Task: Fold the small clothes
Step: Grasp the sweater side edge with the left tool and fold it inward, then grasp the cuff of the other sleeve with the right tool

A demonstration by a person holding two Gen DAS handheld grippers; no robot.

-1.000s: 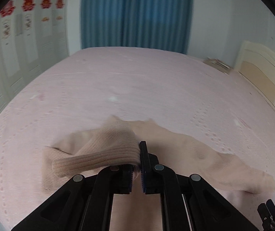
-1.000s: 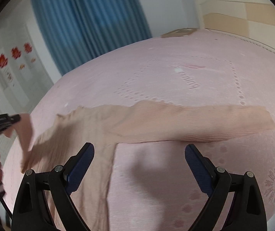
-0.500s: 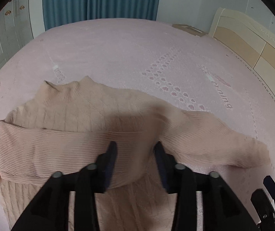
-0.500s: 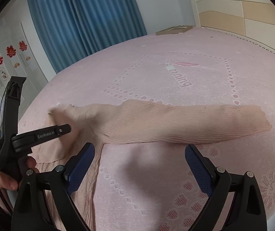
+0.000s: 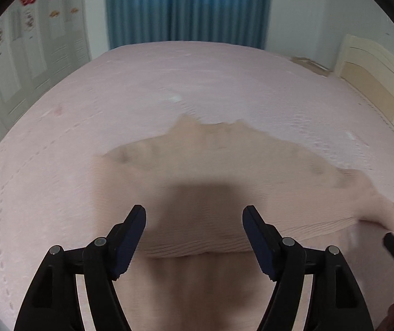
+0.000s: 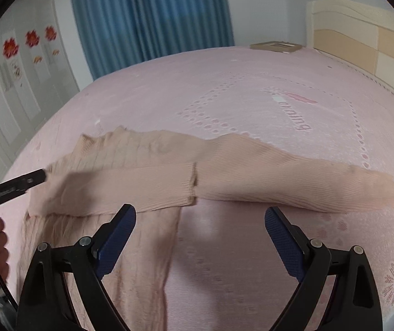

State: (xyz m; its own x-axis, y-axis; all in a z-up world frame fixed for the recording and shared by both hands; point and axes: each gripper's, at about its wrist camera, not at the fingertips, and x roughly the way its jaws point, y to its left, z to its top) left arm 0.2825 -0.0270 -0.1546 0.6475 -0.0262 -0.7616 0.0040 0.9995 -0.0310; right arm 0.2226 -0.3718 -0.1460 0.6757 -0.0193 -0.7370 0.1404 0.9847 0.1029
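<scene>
A small beige ribbed sweater (image 6: 147,165) lies flat on the pink bedspread (image 6: 252,96). Its left sleeve (image 6: 119,190) is folded across the chest, cuff near the middle. Its right sleeve (image 6: 301,182) stretches out straight to the right. In the left wrist view the sweater (image 5: 219,171) is blurred. My left gripper (image 5: 194,220) is open and empty, hovering over the folded sleeve. My right gripper (image 6: 199,220) is open and empty, above the sweater's body and the root of the right sleeve. The left gripper's tip also shows in the right wrist view (image 6: 34,178).
A wooden headboard (image 6: 362,44) stands at the right end of the bed. Blue curtains (image 6: 152,13) hang behind the bed. White wardrobe doors (image 6: 12,82) with red flower stickers are on the left. A flat cardboard piece (image 6: 275,46) lies at the bed's far edge.
My left gripper carried the left sleeve across the chest, let it go and opened wide, then drew back. My right gripper stayed open and moved a little toward the sweater.
</scene>
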